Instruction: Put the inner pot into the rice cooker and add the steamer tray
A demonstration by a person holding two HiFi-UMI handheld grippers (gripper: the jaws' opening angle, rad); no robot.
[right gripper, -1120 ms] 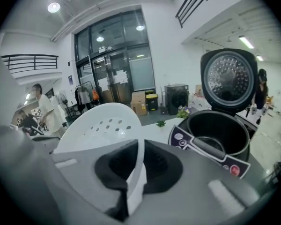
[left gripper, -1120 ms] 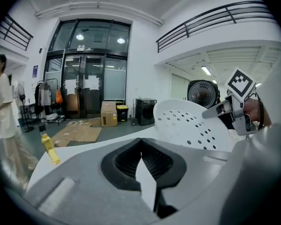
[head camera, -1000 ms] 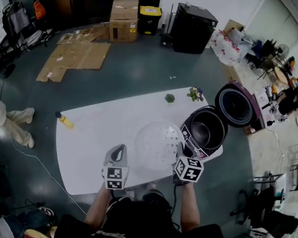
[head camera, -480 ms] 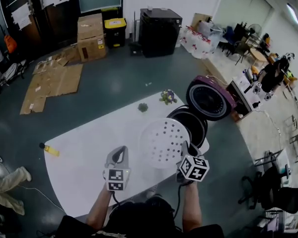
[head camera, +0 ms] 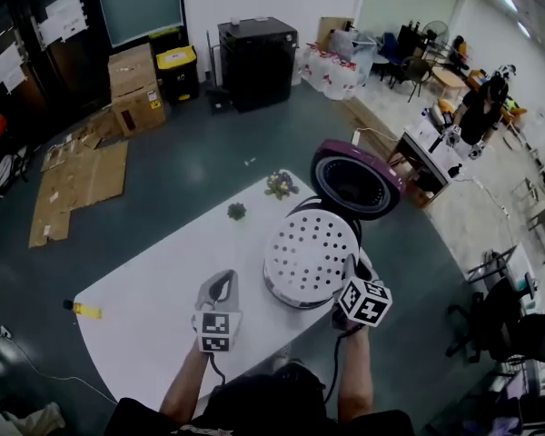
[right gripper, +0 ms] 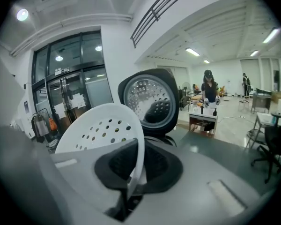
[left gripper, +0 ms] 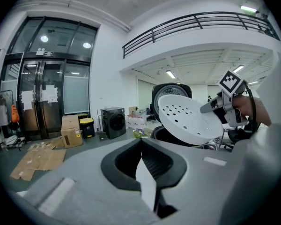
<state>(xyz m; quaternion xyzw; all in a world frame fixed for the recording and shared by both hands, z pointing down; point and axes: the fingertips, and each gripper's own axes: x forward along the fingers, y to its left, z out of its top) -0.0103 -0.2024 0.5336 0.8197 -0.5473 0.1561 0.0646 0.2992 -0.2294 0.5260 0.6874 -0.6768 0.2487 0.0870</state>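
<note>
The white perforated steamer tray (head camera: 311, 254) hangs tilted over the mouth of the black rice cooker (head camera: 343, 209). My right gripper (head camera: 348, 276) is shut on the tray's near rim. In the right gripper view the tray (right gripper: 100, 128) rises from between the pads of my right gripper (right gripper: 136, 168), with the open lid (right gripper: 147, 100) behind it. The tray hides the cooker's inside, so I cannot see the inner pot. My left gripper (head camera: 220, 282) hovers over the white table (head camera: 154, 307) left of the tray, shut and holding nothing. The left gripper (left gripper: 141, 140) looks toward the tray (left gripper: 187, 118).
The cooker's purple-rimmed lid (head camera: 356, 180) stands open at the table's far right corner. Two small plants (head camera: 237, 211) (head camera: 280, 185) sit near the far edge, and a yellow item (head camera: 84, 310) lies at the left end. A person (right gripper: 209, 90) stands by a desk beyond the cooker.
The tray has left the table and travelled right, held in my right gripper, until it covers the cooker's mouth. The left gripper moved right alongside it. The view swung right.
</note>
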